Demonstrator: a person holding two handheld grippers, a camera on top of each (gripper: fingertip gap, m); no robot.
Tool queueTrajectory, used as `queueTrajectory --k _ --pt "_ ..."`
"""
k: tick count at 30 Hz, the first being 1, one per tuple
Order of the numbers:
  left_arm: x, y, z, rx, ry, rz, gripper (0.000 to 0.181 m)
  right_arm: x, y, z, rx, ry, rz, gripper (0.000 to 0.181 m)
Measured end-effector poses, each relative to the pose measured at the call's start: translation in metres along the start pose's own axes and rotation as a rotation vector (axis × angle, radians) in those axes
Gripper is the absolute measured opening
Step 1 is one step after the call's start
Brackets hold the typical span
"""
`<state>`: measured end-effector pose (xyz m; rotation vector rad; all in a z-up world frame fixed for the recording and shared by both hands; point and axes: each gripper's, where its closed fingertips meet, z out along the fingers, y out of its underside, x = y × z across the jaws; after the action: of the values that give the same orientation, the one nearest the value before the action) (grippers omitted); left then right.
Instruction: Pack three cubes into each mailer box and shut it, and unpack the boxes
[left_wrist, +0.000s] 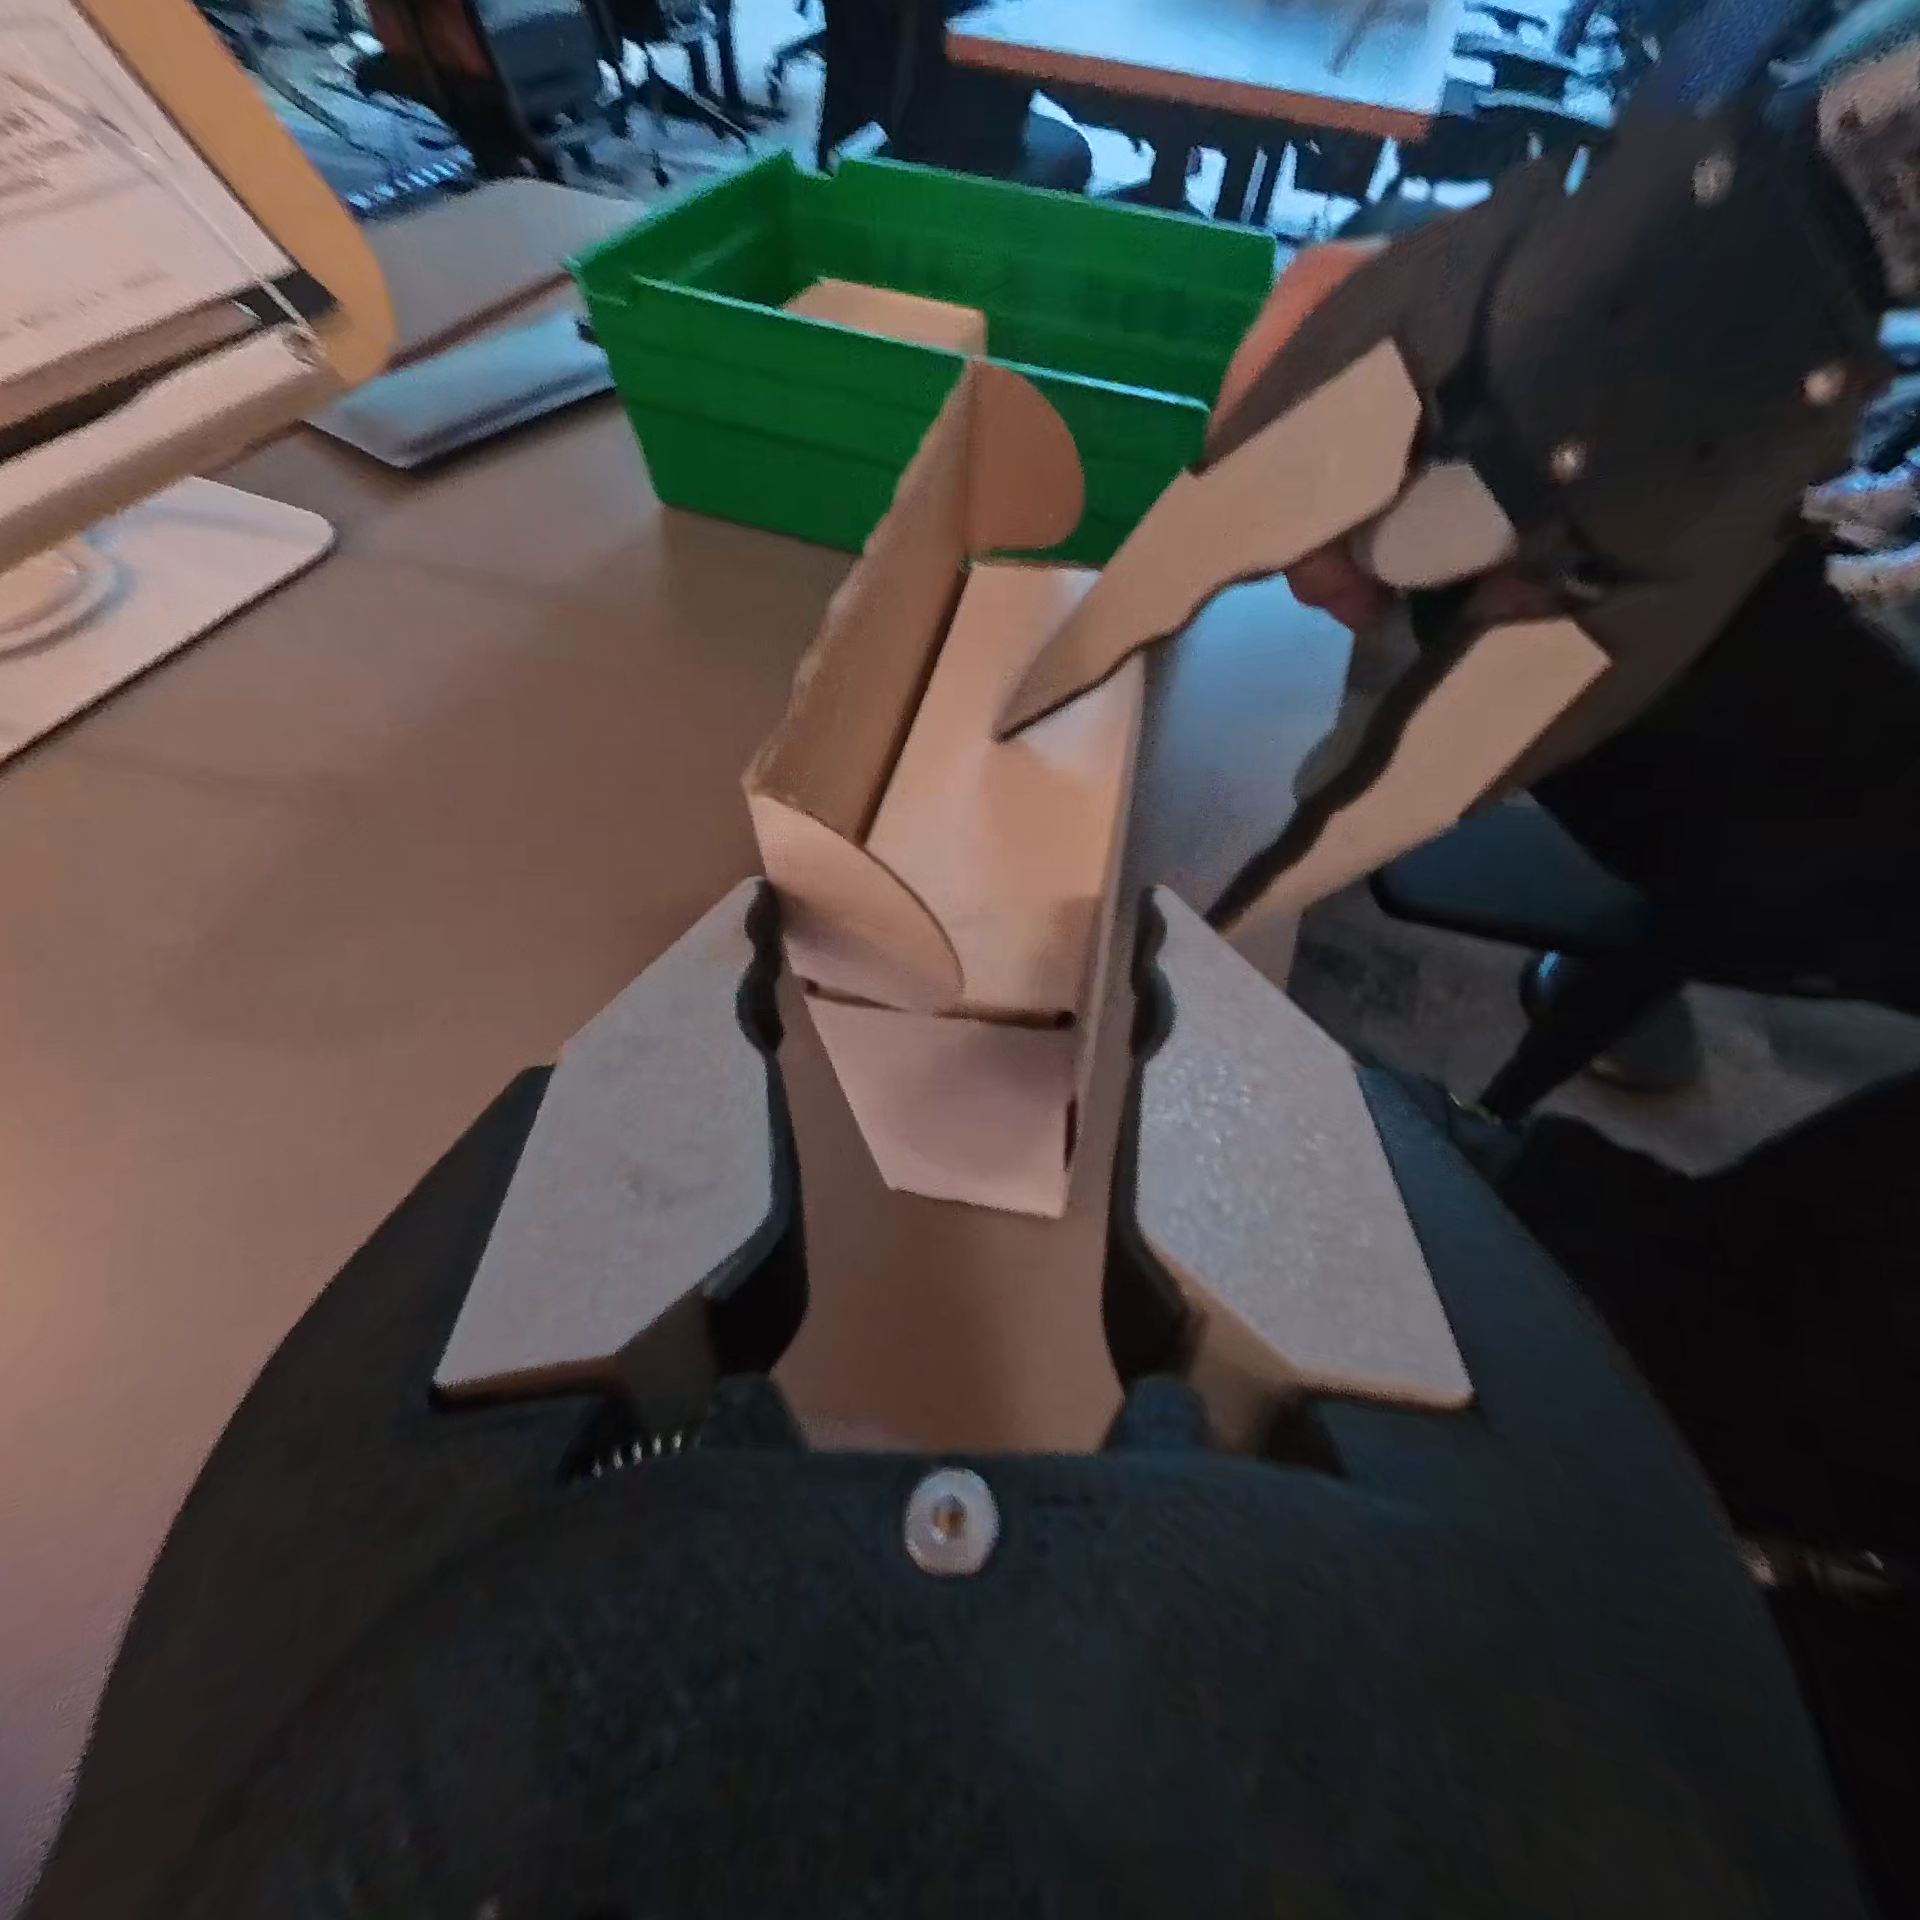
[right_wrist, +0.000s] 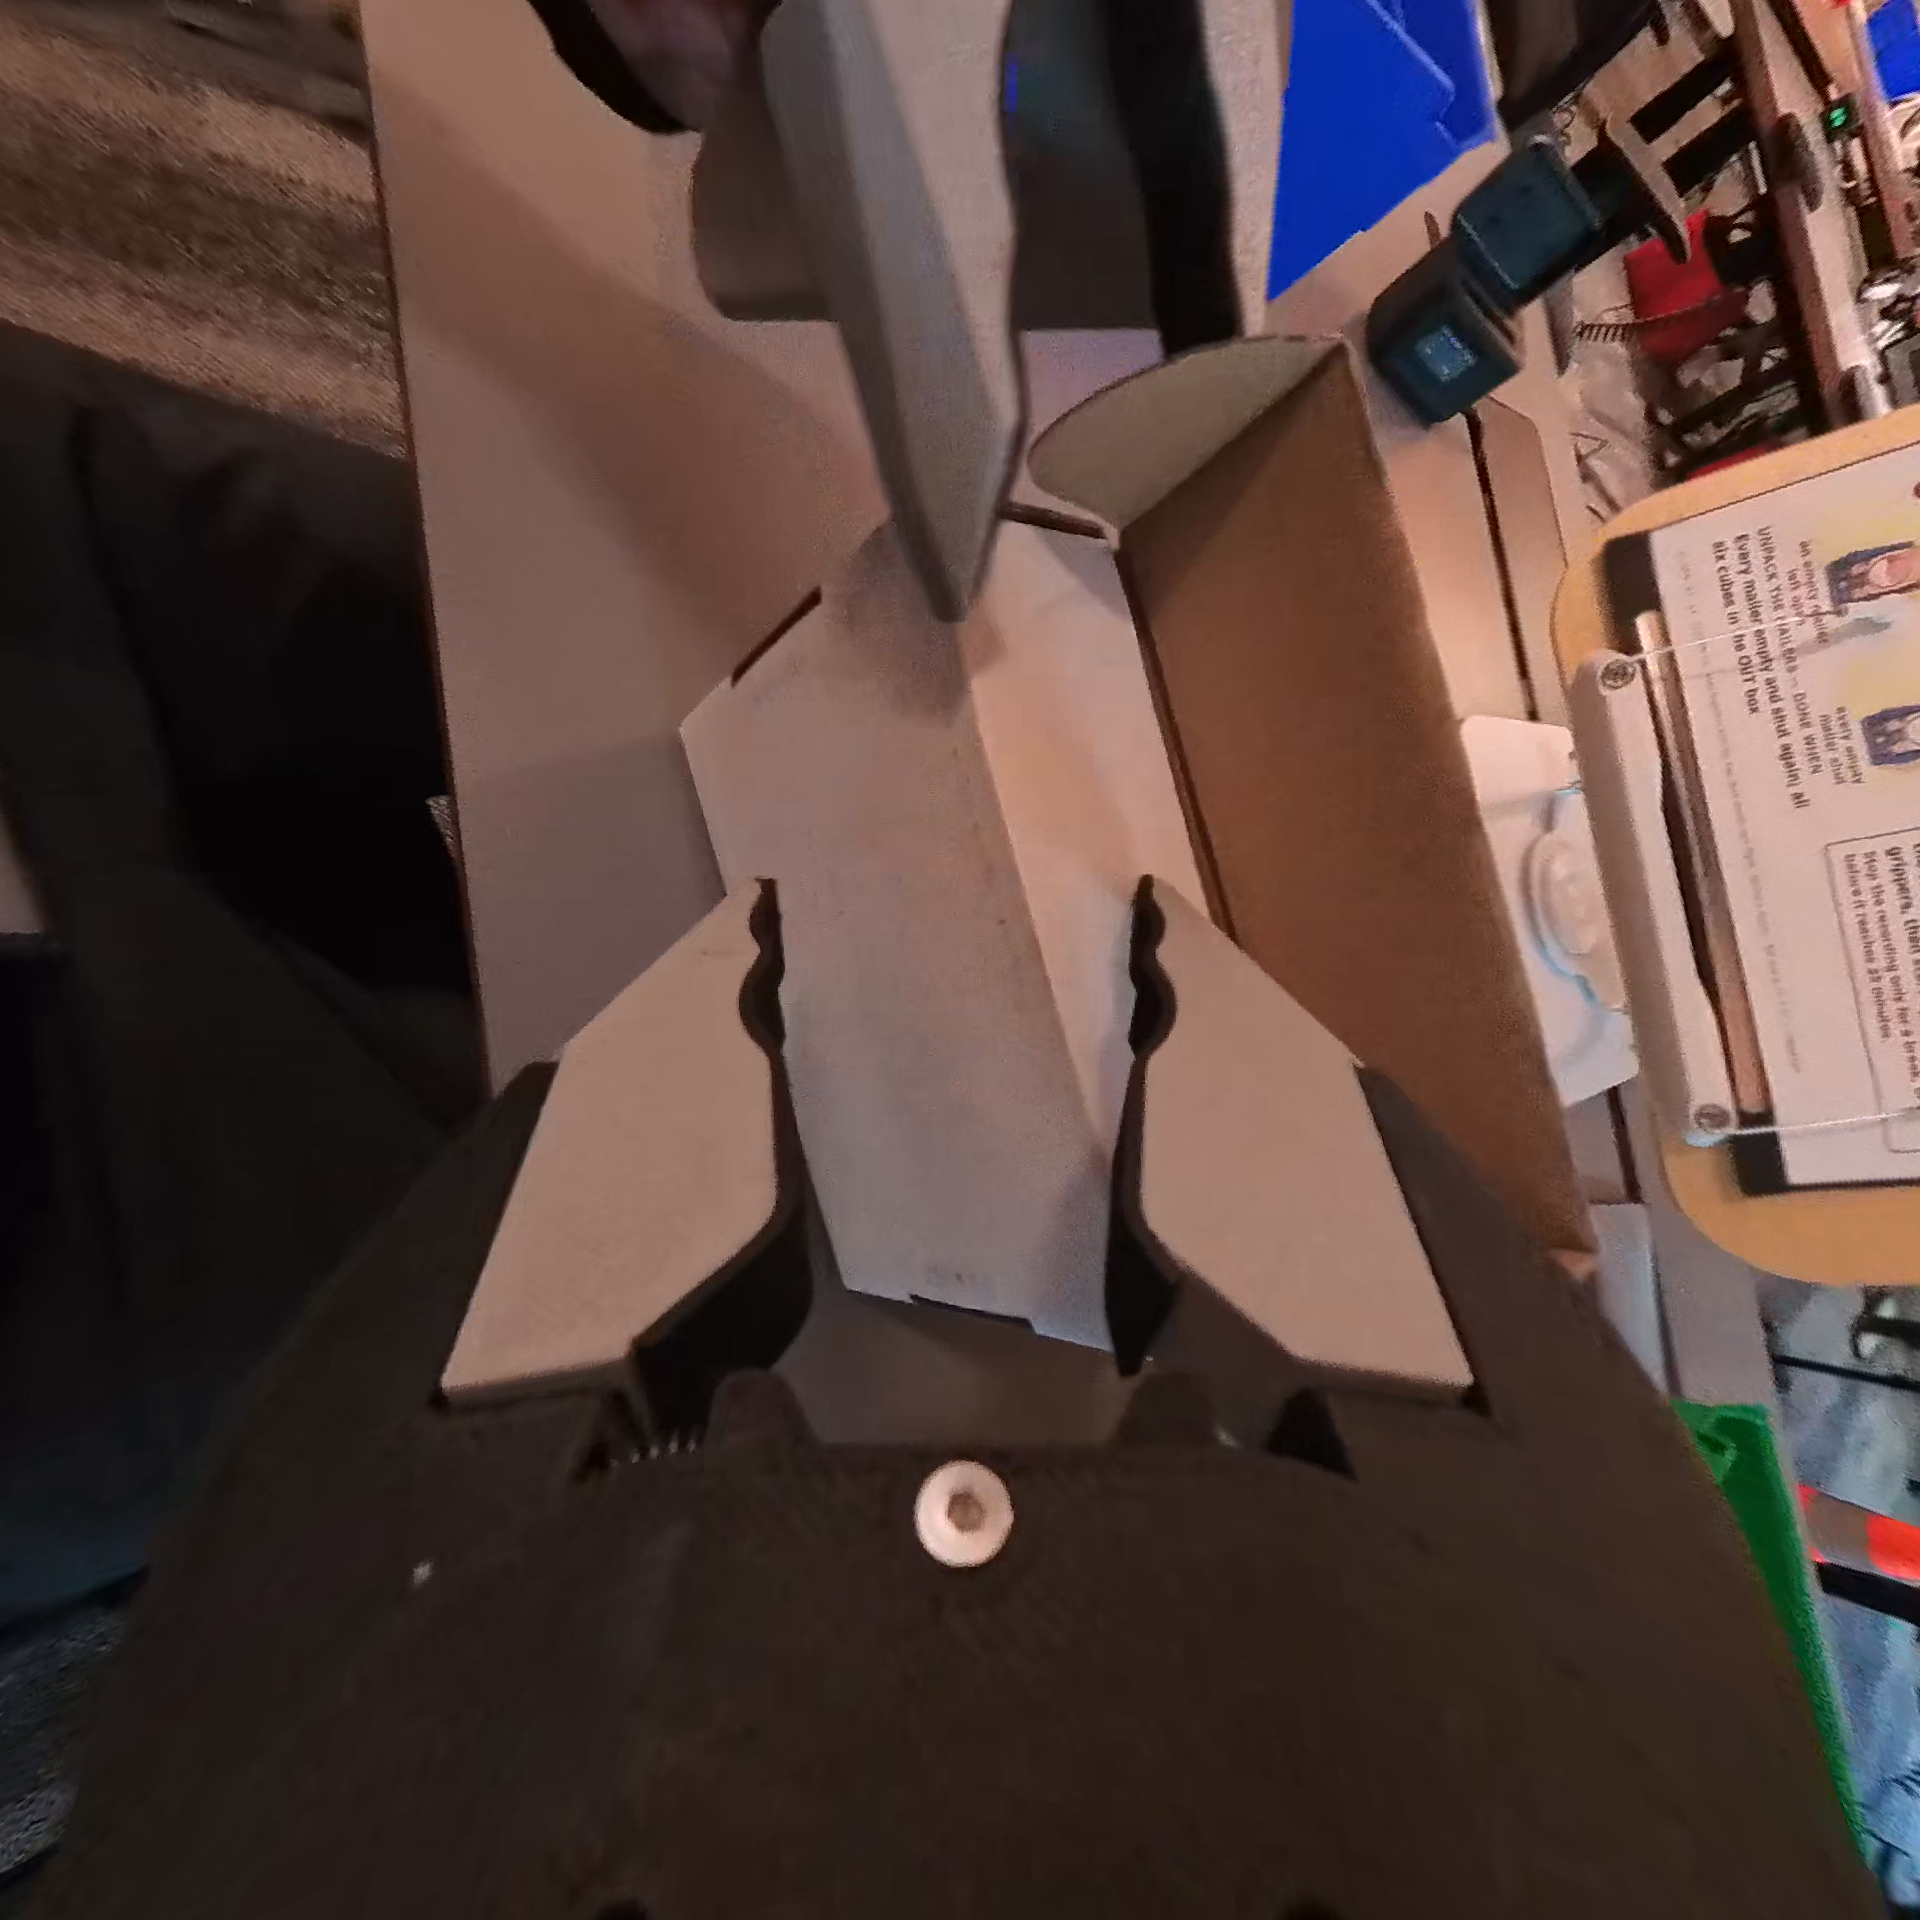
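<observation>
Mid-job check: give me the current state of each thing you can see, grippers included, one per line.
mailer box: on the table, top panel down, front flap with rounded tabs standing up, not tucked.
left gripper: open, fingers either side of the box's near end.
right gripper: open, one finger tip pressing on the box top.
green bin: upright behind the box, a cardboard-coloured item inside.
instruction card: standing in its holder.

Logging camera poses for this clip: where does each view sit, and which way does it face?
Left wrist view: on the left gripper, facing along the table to the mailer box and green bin; right gripper opposite.
Right wrist view: on the right gripper, looking down on the mailer box.
Shared: the box, both grippers.
</observation>
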<state>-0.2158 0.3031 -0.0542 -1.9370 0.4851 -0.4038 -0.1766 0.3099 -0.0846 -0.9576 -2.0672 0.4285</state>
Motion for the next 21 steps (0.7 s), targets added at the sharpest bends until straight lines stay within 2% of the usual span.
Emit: queueTrajectory --k 1,2,3,5,6,15,19,20,21 --pt "-0.004 -0.003 -0.001 0.021 -0.025 -0.002 0.061 0.001 -0.001 0.000 -0.002 0.009 -0.013 0.060" --pt "-0.007 -0.006 -0.002 0.038 -0.040 0.007 0.040 0.000 -0.002 -0.002 0.006 0.014 -0.027 0.048" --pt "-0.008 -0.007 -0.005 0.049 -0.049 0.019 0.029 -0.001 -0.004 -0.005 0.019 0.010 -0.043 0.040" --pt "-0.018 -0.006 -0.009 0.045 -0.097 -0.001 0.022 -0.007 -0.005 -0.010 0.035 -0.008 -0.075 0.036" --pt "-0.030 -0.005 -0.014 0.046 -0.163 -0.010 0.001 -0.009 -0.005 -0.011 0.039 -0.012 -0.087 0.033" --pt "-0.072 0.017 -0.022 0.002 -0.308 -0.102 0.001 -0.040 -0.021 -0.033 0.137 -0.144 -0.142 0.027" --pt "-0.087 0.044 -0.017 -0.098 -0.337 -0.139 0.000 -0.056 -0.022 -0.044 0.148 -0.206 -0.187 0.025" --pt "-0.090 0.050 -0.014 -0.118 -0.336 -0.147 0.000 -0.060 -0.023 -0.047 0.151 -0.225 -0.195 0.021" --pt "-0.090 0.056 -0.011 -0.131 -0.323 -0.162 0.001 -0.066 -0.023 -0.050 0.157 -0.251 -0.203 0.000"
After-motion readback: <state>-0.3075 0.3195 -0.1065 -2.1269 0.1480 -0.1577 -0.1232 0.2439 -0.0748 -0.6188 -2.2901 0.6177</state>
